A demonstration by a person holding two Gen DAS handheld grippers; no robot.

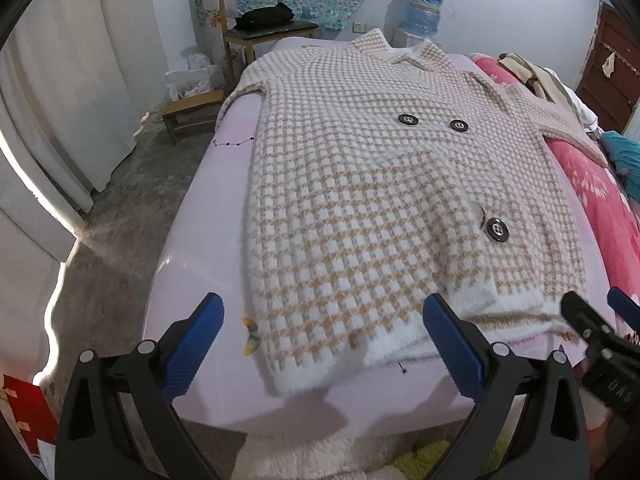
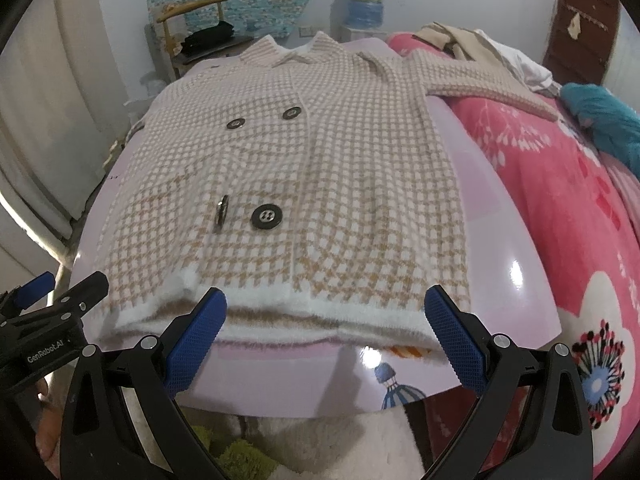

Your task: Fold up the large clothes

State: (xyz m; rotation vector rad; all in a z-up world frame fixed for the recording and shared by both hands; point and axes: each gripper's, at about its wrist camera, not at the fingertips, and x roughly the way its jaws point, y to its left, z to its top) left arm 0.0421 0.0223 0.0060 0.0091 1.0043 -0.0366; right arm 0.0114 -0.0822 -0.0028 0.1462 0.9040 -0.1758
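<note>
A large beige-and-white houndstooth coat (image 1: 360, 184) with black buttons lies flat, front up, on the pink bed sheet (image 1: 200, 264), collar at the far end. It also shows in the right wrist view (image 2: 304, 168). My left gripper (image 1: 324, 344) is open and empty, just short of the left part of the white hem. My right gripper (image 2: 326, 332) is open and empty at the hem's middle-right; it also shows in the left wrist view (image 1: 592, 328). The coat's right sleeve (image 2: 492, 84) stretches onto the pink quilt.
A pink floral quilt (image 2: 560, 200) with beige, white and teal clothes (image 2: 604, 120) lies on the right. A wooden chair (image 1: 256, 28) and low stool (image 1: 192, 110) stand beyond the bed's left side. White curtains (image 1: 60, 92) hang at left. A fluffy rug (image 2: 320, 440) lies below.
</note>
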